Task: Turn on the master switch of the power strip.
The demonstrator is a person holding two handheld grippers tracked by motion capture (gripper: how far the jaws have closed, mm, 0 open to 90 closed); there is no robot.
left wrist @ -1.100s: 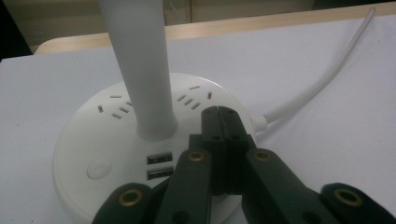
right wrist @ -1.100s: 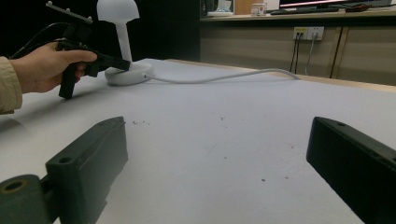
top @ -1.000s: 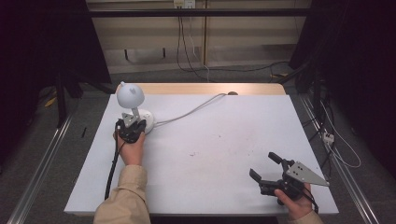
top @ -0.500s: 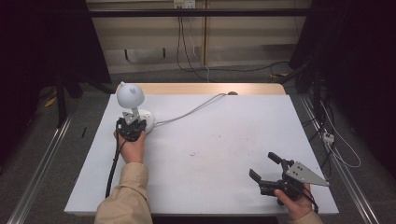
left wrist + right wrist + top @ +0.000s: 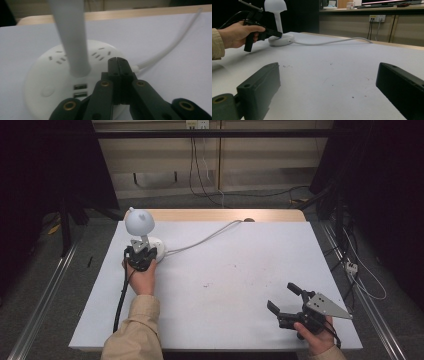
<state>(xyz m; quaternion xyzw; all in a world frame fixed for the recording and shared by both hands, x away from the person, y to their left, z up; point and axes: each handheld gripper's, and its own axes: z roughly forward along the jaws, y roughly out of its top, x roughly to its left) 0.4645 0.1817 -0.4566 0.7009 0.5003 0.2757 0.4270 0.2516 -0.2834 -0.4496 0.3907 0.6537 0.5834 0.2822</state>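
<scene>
Lamp base: smooth white plastic, faint sheen; stem matt white. My left gripper: matt black plastic, brass-look rivets. Table: matt white, finely speckled, far edge wood. Sleeve: beige cloth. My right gripper: dull grey metal plate.

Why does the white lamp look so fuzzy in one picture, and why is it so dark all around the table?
In the left gripper view the lamp sits very close to the camera, so its stem blurs, while the shut left gripper looks sharper. In the high view light falls on the table and the surroundings stay dark. In the right gripper view the open right gripper looks big and soft-edged.
</scene>
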